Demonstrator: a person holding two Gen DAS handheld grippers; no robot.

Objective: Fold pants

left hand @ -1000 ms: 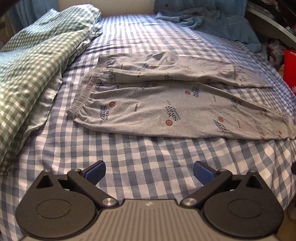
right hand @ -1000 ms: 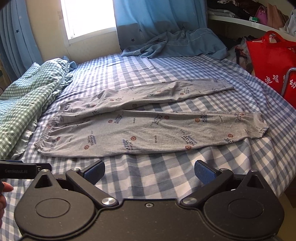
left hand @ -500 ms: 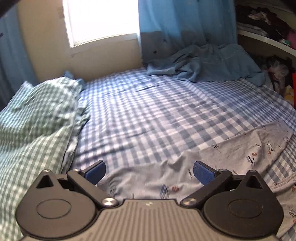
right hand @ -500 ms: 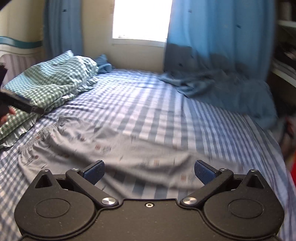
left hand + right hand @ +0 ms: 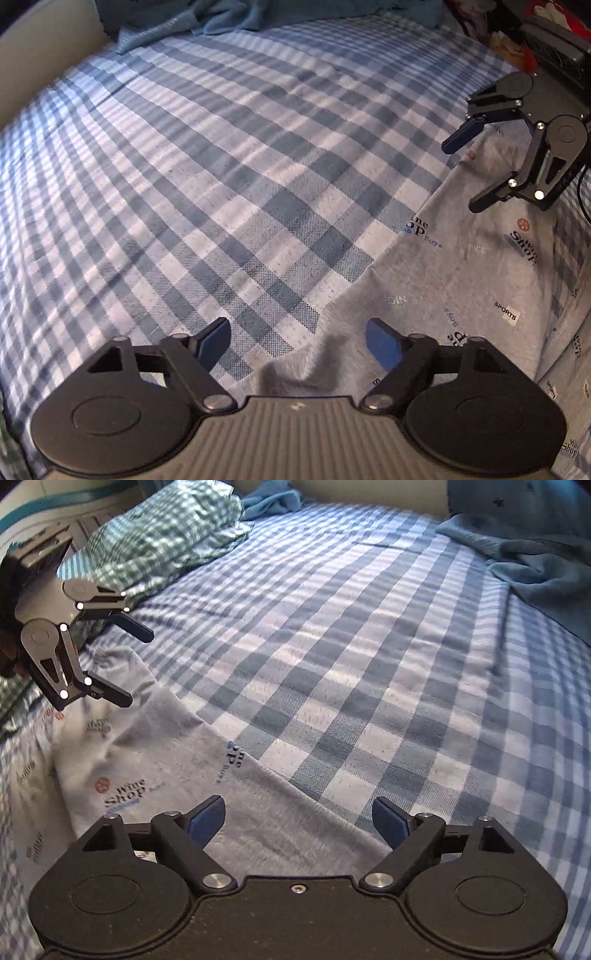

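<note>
Both grippers, left (image 5: pixel 297 341) and right (image 5: pixel 297 819), have dropped over the pants' (image 5: pixel 461 280) far edge on the bed (image 5: pixel 221 166), jaws just narrowed yet open, gripping nothing; pants cut off by frame edges.

The pants (image 5: pixel 461 280) lie on the bed (image 5: pixel 221 166), filling the lower right of the left wrist frame and the lower left of the right wrist frame. The left gripper (image 5: pixel 297 341) sits at bottom centre of its own frame, over the pants' edge; the right gripper (image 5: pixel 476 173) shows at upper right, above the same cloth. In the right wrist frame a pillow (image 5: pixel 162 535) lies at upper left and a bunched curtain (image 5: pixel 524 550) at upper right
</note>
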